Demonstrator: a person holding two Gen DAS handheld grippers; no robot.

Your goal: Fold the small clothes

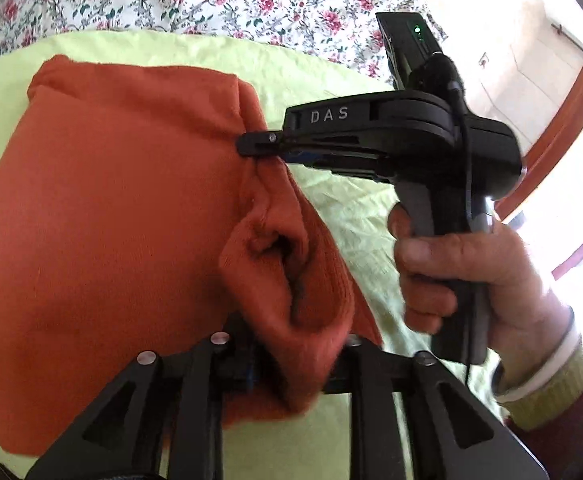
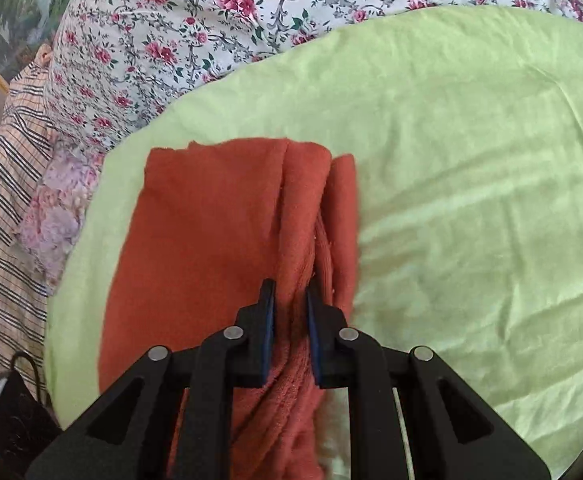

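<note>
Orange-red knit garment (image 2: pixel 211 232) lies on a pale green cloth (image 2: pixel 471 200), which is spread over a floral bedcover (image 2: pixel 195 28) on the bed. We see the garment partly folded: flat panel on the left side of the right wrist view, with long lengthwise folds bunched along its right edge.

Right tongs (image 2: pixel 290 312): clenched on that bunched fold. Both blue-lined pads press the fabric from either side, with the ridge of cloth pinched between them. From the left wrist view the same right tongs (image 1: pixel 251 145) come in from the right and bite the garment's edge where the fabric gathers into creases. A hand (image 1: pixel 463 264) grips the black handle, with a dark red sleeve and a yellow-green cuff (image 1: pixel 543 392) at the wrist.

Left tongs (image 1: pixel 287 364): a thick rolled lobe of the garment (image 1: pixel 91 220) sits between the fingers and hides most of the tips. We see fabric between the jaws, but we cannot tell whether the pads press on it or stand slack.

In the left wrist view the garment fills the left and centre, with the green cloth showing around its top and right edges. Striped fabric (image 2: pixel 7 184) and a lilac patterned piece (image 2: pixel 59 204) lie at the bed's left side in the right wrist view, off the green cloth. A wooden door frame (image 1: pixel 563 132) and bright light sit at far right of the left view.
</note>
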